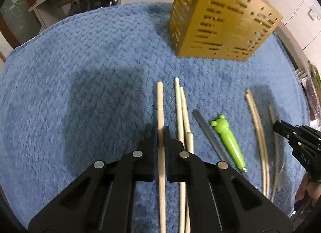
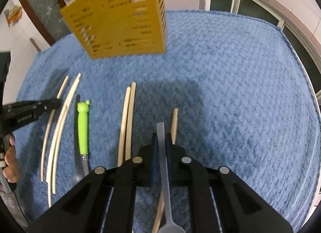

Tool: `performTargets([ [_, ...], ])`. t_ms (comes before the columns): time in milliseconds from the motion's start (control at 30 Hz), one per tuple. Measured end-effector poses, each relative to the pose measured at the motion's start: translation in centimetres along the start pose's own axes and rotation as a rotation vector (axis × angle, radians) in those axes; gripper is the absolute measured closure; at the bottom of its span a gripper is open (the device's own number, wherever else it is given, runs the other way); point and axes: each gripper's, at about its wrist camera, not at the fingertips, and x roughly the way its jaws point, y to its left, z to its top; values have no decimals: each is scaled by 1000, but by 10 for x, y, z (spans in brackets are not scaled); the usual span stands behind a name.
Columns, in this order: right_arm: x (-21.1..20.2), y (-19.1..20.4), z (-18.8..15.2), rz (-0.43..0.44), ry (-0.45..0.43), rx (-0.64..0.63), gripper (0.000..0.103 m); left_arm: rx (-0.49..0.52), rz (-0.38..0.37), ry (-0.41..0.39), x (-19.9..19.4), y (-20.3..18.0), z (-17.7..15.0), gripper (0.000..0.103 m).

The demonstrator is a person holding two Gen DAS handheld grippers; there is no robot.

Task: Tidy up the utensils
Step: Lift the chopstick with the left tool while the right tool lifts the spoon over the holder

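My left gripper (image 1: 160, 132) points down at the blue cloth and is shut on a pale wooden chopstick (image 1: 160, 100). Two more chopsticks (image 1: 181, 112) lie just to its right, then a grey handle (image 1: 208, 132) and a green frog-headed utensil (image 1: 228, 142). My right gripper (image 2: 161, 138) is shut on the handle of a grey metal utensil (image 2: 160, 128), whose wider end shows below the jaws. A chopstick (image 2: 175, 120) lies under it. The yellow slotted utensil basket (image 1: 218, 18) (image 2: 120, 20) stands farther back.
A fluffy blue cloth (image 1: 90, 56) (image 2: 230, 84) covers the table. Curved chopsticks (image 1: 258, 132) (image 2: 60, 124) lie beside the green utensil (image 2: 83, 126), and a chopstick pair (image 2: 128, 120) lies nearer. A hand (image 2: 11, 162) holds the left gripper (image 2: 54, 103). Cabinets ring the table.
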Motion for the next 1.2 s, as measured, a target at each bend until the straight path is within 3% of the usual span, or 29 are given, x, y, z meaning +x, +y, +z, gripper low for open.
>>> performTargets([
  [400, -54, 8, 6, 23, -202, -19, 96, 13, -63, -251, -73, -17, -4, 98],
  [700, -118, 17, 22, 25, -489, -8, 96, 69, -81, -507, -127, -41, -11, 98],
  [833, -135, 21, 40, 31, -552, -11, 96, 80, -85, -563, -139, -51, 0, 98],
  [1200, -165, 23, 100, 58, -712, 26, 96, 85, -81, -711, -172, -66, 71, 98],
])
